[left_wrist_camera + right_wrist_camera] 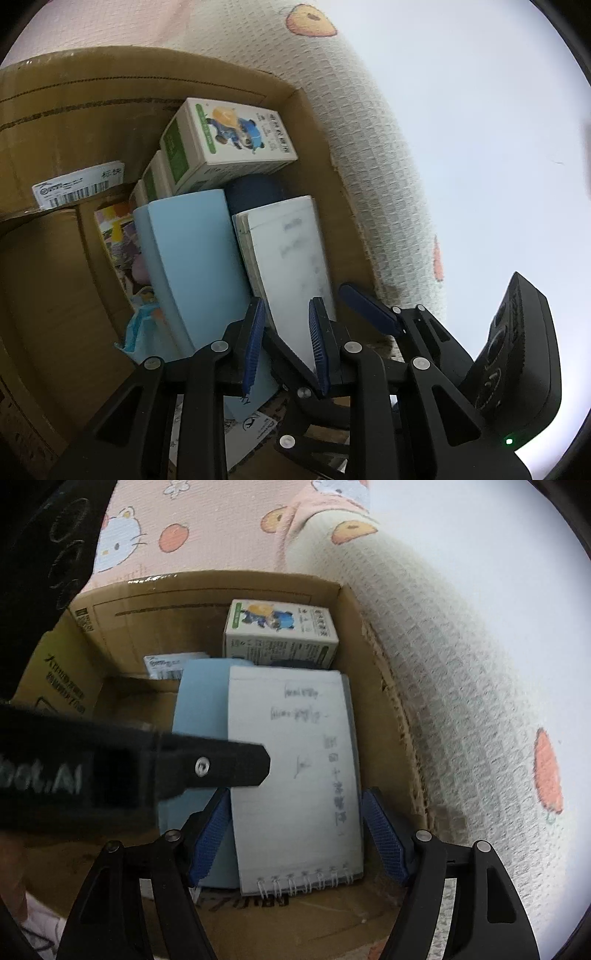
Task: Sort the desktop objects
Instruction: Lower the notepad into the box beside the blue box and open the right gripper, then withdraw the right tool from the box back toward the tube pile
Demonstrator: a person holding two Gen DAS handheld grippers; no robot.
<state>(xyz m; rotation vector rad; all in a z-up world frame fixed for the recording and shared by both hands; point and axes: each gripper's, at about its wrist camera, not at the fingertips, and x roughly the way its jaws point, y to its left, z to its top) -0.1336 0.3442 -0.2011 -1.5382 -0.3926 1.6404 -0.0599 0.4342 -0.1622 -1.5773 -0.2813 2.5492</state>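
A white spiral notebook [295, 757] with handwriting lies tilted over a light blue book [201, 701] inside a cardboard box [147, 605]. My right gripper [297, 836] spans the notebook's width near the spiral end, with both blue pads against its side edges. My left gripper [287, 345] has a corner of the notebook [291, 251] between its narrowly parted pads. Only the right-hand pad touches it, and a dark gap shows at the other. A left finger [229, 764] lies over the notebook's left edge in the right wrist view.
A green-and-white carton [236, 136] with a cartoon stands at the box's far end, above a dark blue object [251, 192]. Colourful printed items [118, 240] and a blue wrapper [144, 328] fill the left side. A patterned cloth [461, 701] covers the table to the box's right.
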